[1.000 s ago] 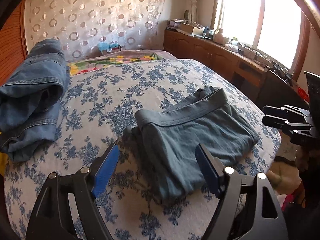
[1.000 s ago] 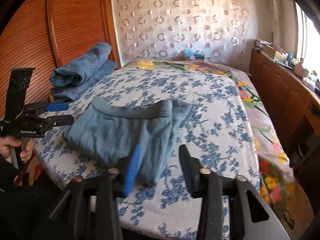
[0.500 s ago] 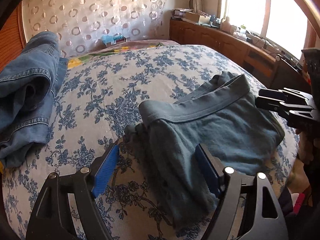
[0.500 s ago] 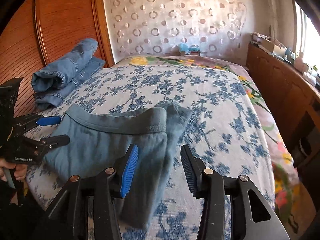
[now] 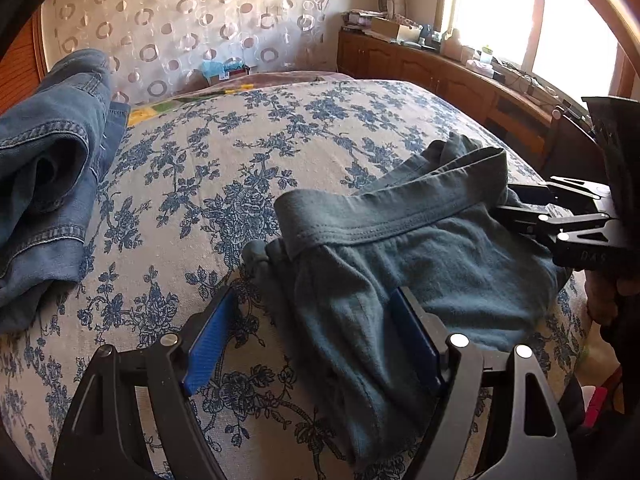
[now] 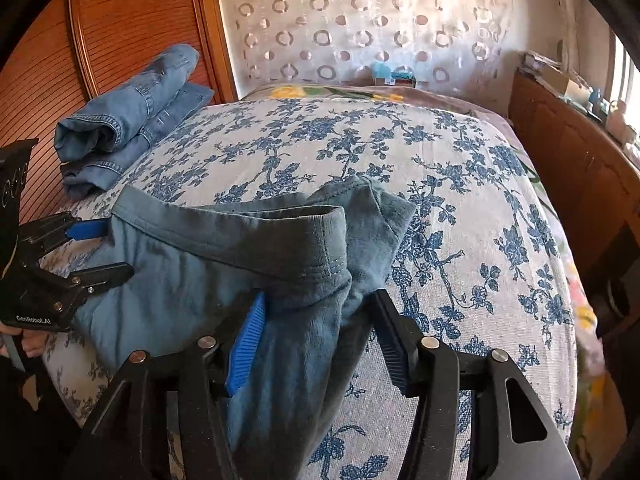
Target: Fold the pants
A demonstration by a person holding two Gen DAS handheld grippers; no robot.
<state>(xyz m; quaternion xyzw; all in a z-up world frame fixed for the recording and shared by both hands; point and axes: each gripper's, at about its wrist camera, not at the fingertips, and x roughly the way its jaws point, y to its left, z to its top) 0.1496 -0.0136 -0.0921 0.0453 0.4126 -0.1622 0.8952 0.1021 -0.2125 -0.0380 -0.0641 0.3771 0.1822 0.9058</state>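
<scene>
Left to right across the bed (image 5: 224,152):

Folded denim jeans (image 5: 44,184) lie at the far left edge of the bed, well apart from the work and touched by neither gripper.

The left gripper (image 5: 316,332) stands with its jaws wide. It straddles the left end of the grey-blue pants (image 5: 432,264); cloth lies between the blue pads (image 5: 208,340), but the pads do not press on it. Nothing is held.

The pants lie near the front edge of the bed, already doubled over. Their waistband (image 6: 248,236) runs crosswise, from one gripper toward the other, so the long axis of the bundle is side to side. One gripper stands at each end, and each is nearest its own end.

The right gripper (image 6: 320,340) sits at the right end of the pants, its jaws opening. A bunched fold below the waistband lies between them; the pads appear clear of the cloth on the outer side, and no grip is evident.

Judgement: the coming move turns on this crosswise lie. Each gripper would need to close on its own end before the cloth can be carried over in a further fold. The right end is thicker and bunched, and may slip or drag unevenly.
</scene>
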